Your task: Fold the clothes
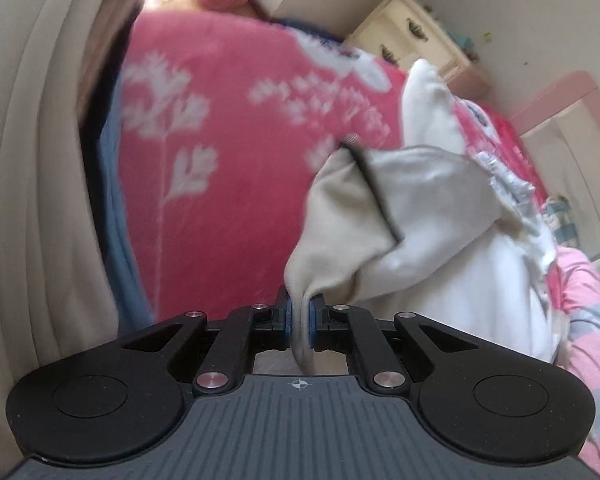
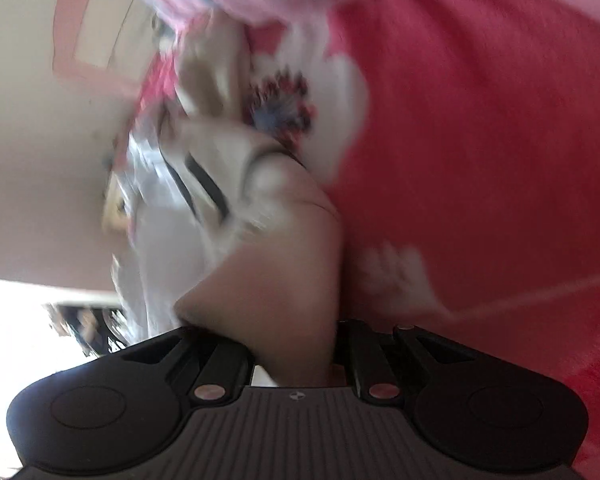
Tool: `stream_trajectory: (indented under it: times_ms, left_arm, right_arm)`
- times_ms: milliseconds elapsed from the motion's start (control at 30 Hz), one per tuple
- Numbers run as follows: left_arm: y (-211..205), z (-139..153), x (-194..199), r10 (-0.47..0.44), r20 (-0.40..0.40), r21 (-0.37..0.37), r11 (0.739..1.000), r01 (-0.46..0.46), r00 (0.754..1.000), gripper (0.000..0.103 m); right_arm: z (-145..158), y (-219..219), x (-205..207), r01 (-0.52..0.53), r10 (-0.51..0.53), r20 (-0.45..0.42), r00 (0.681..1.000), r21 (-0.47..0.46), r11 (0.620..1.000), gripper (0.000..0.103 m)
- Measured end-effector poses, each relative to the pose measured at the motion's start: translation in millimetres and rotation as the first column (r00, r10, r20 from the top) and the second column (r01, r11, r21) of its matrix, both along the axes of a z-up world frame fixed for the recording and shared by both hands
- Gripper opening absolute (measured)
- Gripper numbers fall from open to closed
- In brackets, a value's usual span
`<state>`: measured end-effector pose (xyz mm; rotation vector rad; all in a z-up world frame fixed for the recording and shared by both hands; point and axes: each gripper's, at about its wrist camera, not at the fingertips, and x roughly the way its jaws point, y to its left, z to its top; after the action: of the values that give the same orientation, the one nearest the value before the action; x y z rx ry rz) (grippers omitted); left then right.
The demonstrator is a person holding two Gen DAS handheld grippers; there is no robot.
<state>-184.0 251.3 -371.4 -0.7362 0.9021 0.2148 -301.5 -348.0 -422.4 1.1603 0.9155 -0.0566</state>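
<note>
Pink bedding fills most of both views: a blanket (image 1: pixel 228 168) with white leaf and flower patterns is spread across the bed. In the left wrist view a cream dresser (image 1: pixel 412 36) with dark handles is seen at one o'clock, against a pale wall, and a pink-trimmed wardrobe (image 1: pixel 560 120) at three o'clock. A pink and grey striped quilt (image 1: pixel 592 320) is bunched at four o'clock. Beige curtain folds (image 1: pixel 32 160) run down the nine o'clock side.

The garment (image 1: pixel 400 216), pale beige and white with a dark stripe along one seam, is held up over the blanket at the centre right of the left wrist view. A corner of it is pinched by the left gripper (image 1: pixel 300 322): the blue pads (image 1: pixel 287 316) are pressed together on the cloth, which runs between them and widens out toward two o'clock. Silvery crumpled trim is seen on its far edge near three o'clock.

In the right wrist view, which is heavily blurred, the same garment (image 2: pixel 204 208) is seen from ten o'clock down to the centre, two dark stripes showing on its white part. A beige fold of it is drawn down into the right gripper (image 2: pixel 296 344), whose fingertips are hidden behind the cloth; the jaws are nearly together and clamped on that fold. The blanket (image 2: pixel 480 140) fills the three o'clock side, and a bright window area is seen at eight o'clock.
</note>
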Motion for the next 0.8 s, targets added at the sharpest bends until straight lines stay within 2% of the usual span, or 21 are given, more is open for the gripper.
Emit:
stream_trajectory:
  times_ms: [67,100,167,233,300,367,433,500,567,633,700,800]
  left_arm:
    - [-5.2,3.6,4.5,-0.054,0.002,0.049,0.997,0.054,0.999,0.006]
    - [-7.7,6.0,7.7,-0.089,-0.003,0.087,0.992,0.089,0.996,0.006]
    - [-13.3,4.3,20.3,-0.165,-0.048,0.166,0.971,0.171,0.985,0.007]
    - [-19.9,4.9,16.6,-0.236,-0.101,0.265,0.93,0.255,0.967,0.009]
    - [-21.6,3.2,9.3,-0.3,-0.158,0.343,0.877,0.337,0.941,0.01]
    - [-26.2,5.9,-9.4,-0.363,-0.21,0.429,0.8,0.419,0.908,0.012]
    - [-33.5,14.1,-18.7,-0.39,-0.218,0.48,0.755,0.446,0.895,0.016]
    - [-40.8,22.3,-27.9,-0.415,-0.228,0.528,0.707,0.47,0.881,0.023]
    - [-41.6,29.0,-31.9,-0.411,-0.231,0.541,0.699,0.468,0.882,0.027]
    - [-42.7,37.7,-36.2,-0.397,-0.224,0.555,0.699,0.451,0.89,0.032]
    - [-41.5,43.8,-37.1,-0.379,-0.21,0.564,0.706,0.428,0.901,0.039]
    - [-41.2,53.4,-36.7,-0.343,-0.207,0.574,0.716,0.397,0.916,0.046]
  right_arm:
    - [9.6,3.0,-2.2,-0.033,0.032,-0.017,0.999,-0.054,0.998,0.018]
    - [16.5,5.0,-3.1,-0.061,0.057,-0.039,0.998,-0.107,0.992,0.026]
    - [29.5,11.4,0.0,-0.163,0.139,-0.113,0.984,-0.247,0.955,0.034]
    - [46.0,19.1,-2.2,-0.281,0.228,-0.179,0.957,-0.379,0.882,0.039]
    - [58.8,24.7,-10.7,-0.355,0.276,-0.229,0.933,-0.483,0.801,0.052]
    - [72.1,29.5,-18.1,-0.417,0.306,-0.285,0.908,-0.569,0.709,0.054]
    - [81.1,31.5,-29.0,-0.452,0.304,-0.335,0.892,-0.644,0.617,0.054]
    - [91.8,32.7,-42.4,-0.451,0.317,-0.324,0.891,-0.714,0.536,0.054]
    - [108.2,41.5,-49.4,-0.427,0.375,-0.267,0.888,-0.779,0.458,0.054]
    - [115.2,54.1,-37.0,-0.406,0.455,-0.216,0.864,-0.833,0.377,0.054]
    - [118.0,72.9,-24.4,-0.393,0.534,-0.181,0.826,-0.864,0.315,0.054]
    - [104.1,97.0,0.3,-0.425,0.636,-0.187,0.749,-0.871,0.245,0.051]
